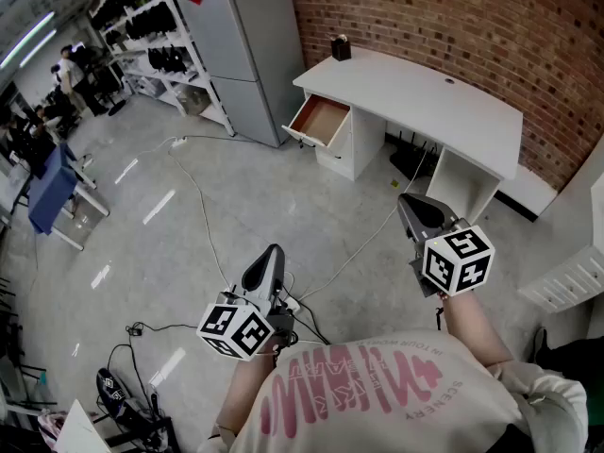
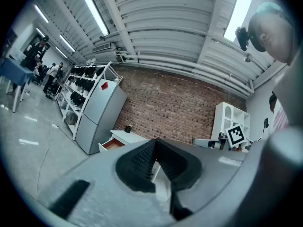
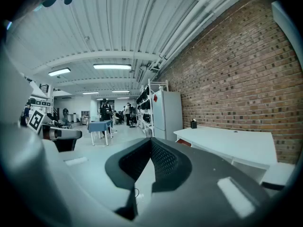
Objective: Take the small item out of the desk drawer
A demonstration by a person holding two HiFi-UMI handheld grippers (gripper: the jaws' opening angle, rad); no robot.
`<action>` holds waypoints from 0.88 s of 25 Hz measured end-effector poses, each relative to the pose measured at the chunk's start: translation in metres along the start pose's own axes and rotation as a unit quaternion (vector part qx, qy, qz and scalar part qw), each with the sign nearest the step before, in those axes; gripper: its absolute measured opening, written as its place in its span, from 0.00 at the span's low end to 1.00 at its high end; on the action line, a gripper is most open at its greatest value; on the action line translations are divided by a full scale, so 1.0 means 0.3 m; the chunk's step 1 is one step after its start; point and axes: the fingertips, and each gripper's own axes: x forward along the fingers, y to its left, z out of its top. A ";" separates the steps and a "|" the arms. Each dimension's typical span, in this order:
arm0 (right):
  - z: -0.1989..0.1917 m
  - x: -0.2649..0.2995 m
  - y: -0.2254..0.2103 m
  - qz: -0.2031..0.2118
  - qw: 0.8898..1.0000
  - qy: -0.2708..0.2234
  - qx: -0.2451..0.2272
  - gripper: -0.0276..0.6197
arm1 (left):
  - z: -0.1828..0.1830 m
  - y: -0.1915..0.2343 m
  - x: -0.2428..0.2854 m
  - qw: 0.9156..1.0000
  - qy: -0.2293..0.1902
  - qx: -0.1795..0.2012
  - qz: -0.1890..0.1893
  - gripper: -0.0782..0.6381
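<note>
The white desk (image 1: 415,92) stands far ahead against the brick wall. Its top drawer (image 1: 321,121) is pulled open, showing a brown wooden bottom; I can make out no small item in it from here. A small black object (image 1: 341,47) sits on the desk's left corner. My left gripper (image 1: 269,260) and right gripper (image 1: 418,210) are held over the floor well short of the desk, both shut and empty. The left gripper view shows the left gripper (image 2: 154,144) aimed toward the drawer (image 2: 113,143). In the right gripper view, the right gripper (image 3: 150,143) points past the desk (image 3: 227,145).
A tall grey cabinet (image 1: 236,45) and shelving (image 1: 160,26) stand left of the desk. Cables (image 1: 203,215) trail across the floor toward my feet. A blue table (image 1: 52,192) and people are at the far left. A white shelf unit (image 1: 576,276) is on the right.
</note>
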 end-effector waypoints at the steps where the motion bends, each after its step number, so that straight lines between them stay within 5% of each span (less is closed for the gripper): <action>1: 0.003 0.005 0.009 -0.001 1.000 -0.001 0.000 0.06 | 0.004 0.007 -0.007 1.000 0.000 0.000 -0.001 0.12; 15: 0.017 0.161 0.177 -0.010 1.000 -0.003 -0.002 0.06 | 0.107 0.214 -0.101 1.000 -0.007 0.006 -0.002 0.12; 22: -0.019 0.296 0.283 0.008 0.999 0.000 0.040 0.06 | 0.126 0.364 -0.180 1.000 -0.011 0.000 0.013 0.12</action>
